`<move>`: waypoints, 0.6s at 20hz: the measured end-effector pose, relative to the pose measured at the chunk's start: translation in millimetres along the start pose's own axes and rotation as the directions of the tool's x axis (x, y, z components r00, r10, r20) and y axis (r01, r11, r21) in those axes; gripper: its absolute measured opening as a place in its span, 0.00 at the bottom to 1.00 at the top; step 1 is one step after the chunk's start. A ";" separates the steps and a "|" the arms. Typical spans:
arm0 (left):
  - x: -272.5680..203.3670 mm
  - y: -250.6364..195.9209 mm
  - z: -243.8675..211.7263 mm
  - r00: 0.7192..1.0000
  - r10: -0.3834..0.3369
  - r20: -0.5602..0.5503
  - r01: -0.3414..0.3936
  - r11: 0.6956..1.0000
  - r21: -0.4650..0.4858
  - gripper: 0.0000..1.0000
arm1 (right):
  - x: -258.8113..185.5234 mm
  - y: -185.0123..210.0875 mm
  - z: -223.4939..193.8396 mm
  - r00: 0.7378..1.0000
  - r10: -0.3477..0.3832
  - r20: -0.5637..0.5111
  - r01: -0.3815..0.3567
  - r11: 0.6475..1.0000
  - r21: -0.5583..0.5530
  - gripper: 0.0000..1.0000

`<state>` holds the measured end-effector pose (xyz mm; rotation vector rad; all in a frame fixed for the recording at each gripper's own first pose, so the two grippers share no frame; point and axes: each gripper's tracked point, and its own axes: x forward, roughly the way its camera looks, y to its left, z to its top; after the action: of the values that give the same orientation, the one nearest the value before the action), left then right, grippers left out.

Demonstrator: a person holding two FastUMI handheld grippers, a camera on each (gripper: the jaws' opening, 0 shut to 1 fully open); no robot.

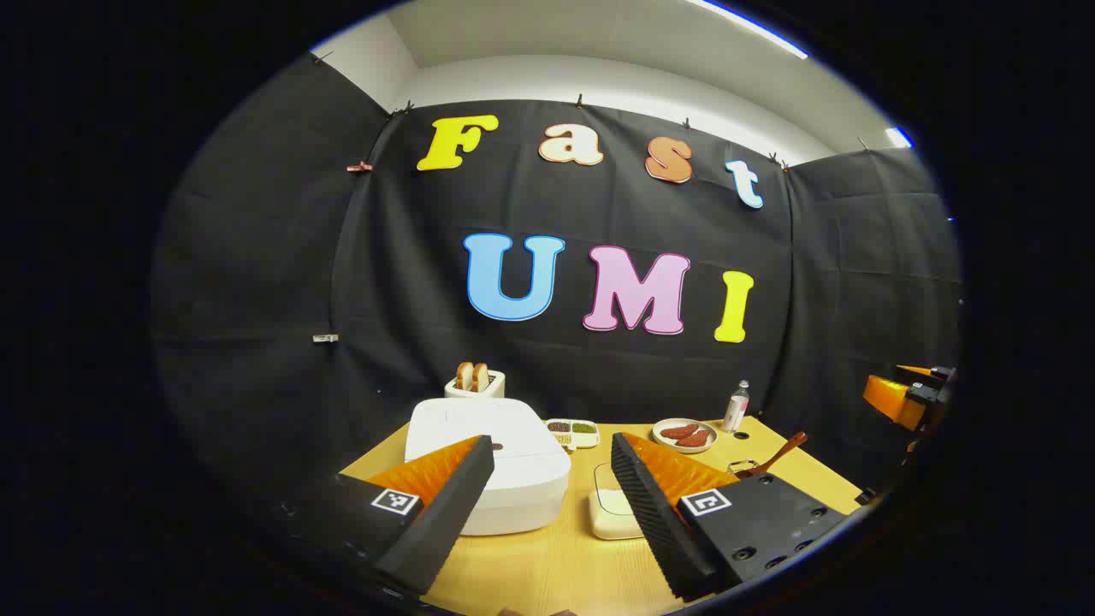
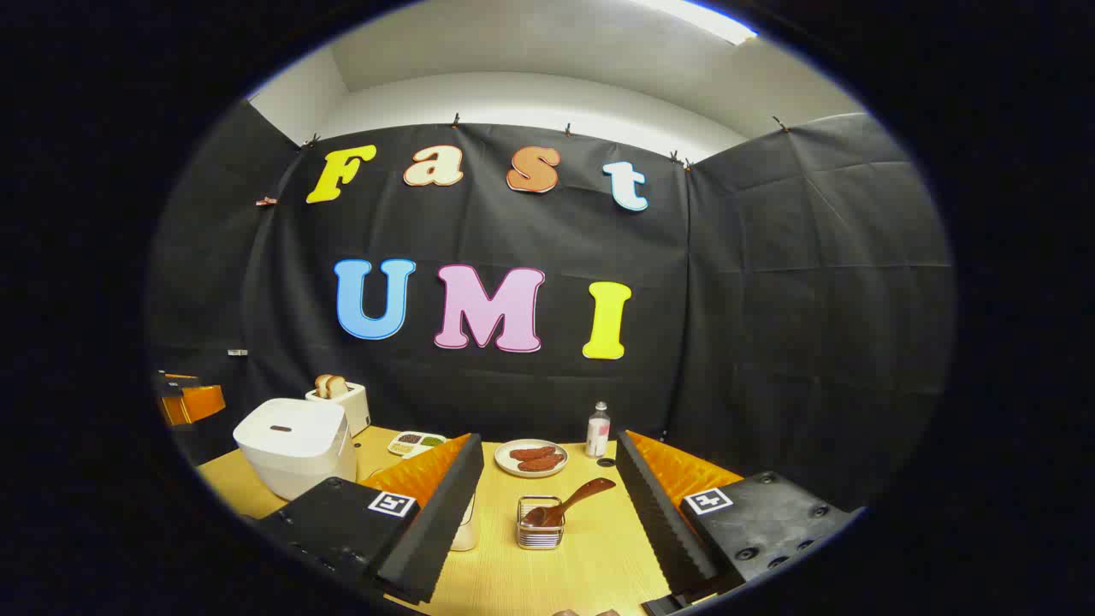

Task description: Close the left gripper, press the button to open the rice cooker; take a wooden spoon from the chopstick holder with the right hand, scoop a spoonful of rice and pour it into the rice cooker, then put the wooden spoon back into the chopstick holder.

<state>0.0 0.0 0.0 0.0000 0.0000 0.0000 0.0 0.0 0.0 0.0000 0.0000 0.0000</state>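
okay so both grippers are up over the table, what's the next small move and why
Probably close the left gripper first: its fingers stand wide apart, and the rice cooker just ahead has its lid down. The wooden spoon sits in the chopstick holder.

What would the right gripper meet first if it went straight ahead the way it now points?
Probably the wire chopstick holder with the wooden spoon in it, lying between the open right gripper fingers; beyond stands the plate. Depth is hard to judge.
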 end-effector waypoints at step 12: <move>-6.7 -6.9 -15.4 0.999 -0.027 -0.042 0.027 1.000 0.009 0.95 | -16.5 0.3 -4.1 1.000 -0.005 -0.021 0.006 1.000 0.030 0.98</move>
<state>-6.7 -6.9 -15.4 0.0098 0.0423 -0.0270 -16.5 0.3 -4.1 0.0297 0.0213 -0.0057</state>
